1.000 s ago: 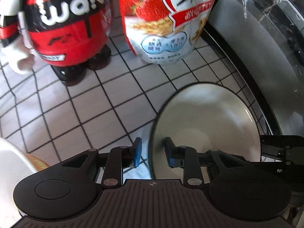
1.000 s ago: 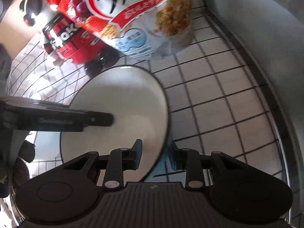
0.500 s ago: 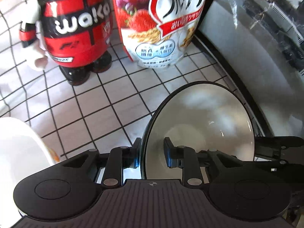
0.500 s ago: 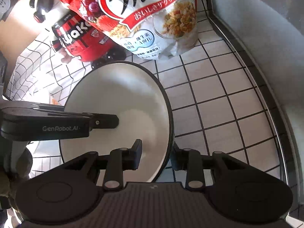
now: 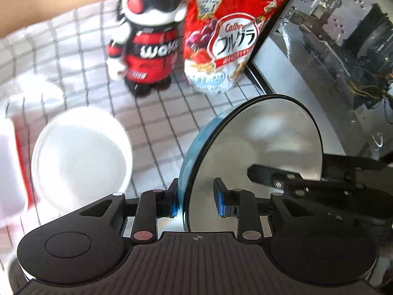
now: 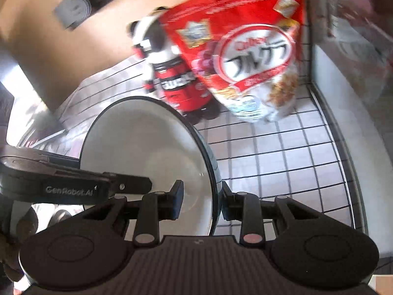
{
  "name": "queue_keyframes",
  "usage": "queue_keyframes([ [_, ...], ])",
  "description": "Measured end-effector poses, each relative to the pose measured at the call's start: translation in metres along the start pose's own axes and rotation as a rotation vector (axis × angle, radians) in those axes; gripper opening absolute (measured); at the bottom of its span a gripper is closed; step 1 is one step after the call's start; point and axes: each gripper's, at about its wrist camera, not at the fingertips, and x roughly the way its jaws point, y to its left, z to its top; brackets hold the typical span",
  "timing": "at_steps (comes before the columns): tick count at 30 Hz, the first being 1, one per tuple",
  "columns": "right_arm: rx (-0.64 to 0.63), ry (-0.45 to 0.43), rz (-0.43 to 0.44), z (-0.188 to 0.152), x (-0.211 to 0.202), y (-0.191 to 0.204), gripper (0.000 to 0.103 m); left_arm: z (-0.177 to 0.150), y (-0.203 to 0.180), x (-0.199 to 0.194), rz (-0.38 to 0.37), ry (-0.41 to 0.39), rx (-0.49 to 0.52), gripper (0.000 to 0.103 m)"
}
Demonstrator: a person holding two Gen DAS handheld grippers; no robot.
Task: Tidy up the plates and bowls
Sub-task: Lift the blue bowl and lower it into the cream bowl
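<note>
We now hold the plate [image 5: 258, 147] higher above the checked cloth [image 5: 159, 127] than a second ago. Our left gripper [image 5: 196, 200] is opening around its rim; our right gripper [image 6: 200, 200] clamps the opposite edge. The white bowl [image 5: 78, 157] is empty.

Blue-backed white plate [image 5: 255, 147], red cereal bag [image 5: 231, 36], black-gridded white cloth [image 5: 157, 127]

My right wrist view smears the cereal bag [image 6: 248, 56] and the mascot bottle [image 6: 172, 73] behind it. Left of the white bowl [image 5: 81, 157], a red-and-white box [image 5: 12, 172] runs off the picture's edge, blurred.
</note>
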Motion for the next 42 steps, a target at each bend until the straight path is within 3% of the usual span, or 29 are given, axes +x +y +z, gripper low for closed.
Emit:
queue_keyframes([
  [8,-0.087,0.114,0.006,-0.048,0.007,0.028,0.031,-0.070,0.012,0.002,0.010,0.010,-0.111,0.031],
  [16,-0.109,0.221,-0.007,-0.081,0.033,0.036,0.031,-0.107,0.024,0.022,0.021,0.062,-0.161,0.030],
  [28,-0.124,0.216,-0.018,-0.084,0.043,0.041,0.031,-0.115,0.037,0.020,0.019,0.018,-0.195,0.024],
  [42,-0.071,0.199,-0.011,-0.080,0.041,0.035,0.032,-0.112,0.058,-0.001,-0.055,-0.026,-0.231,0.024],
])
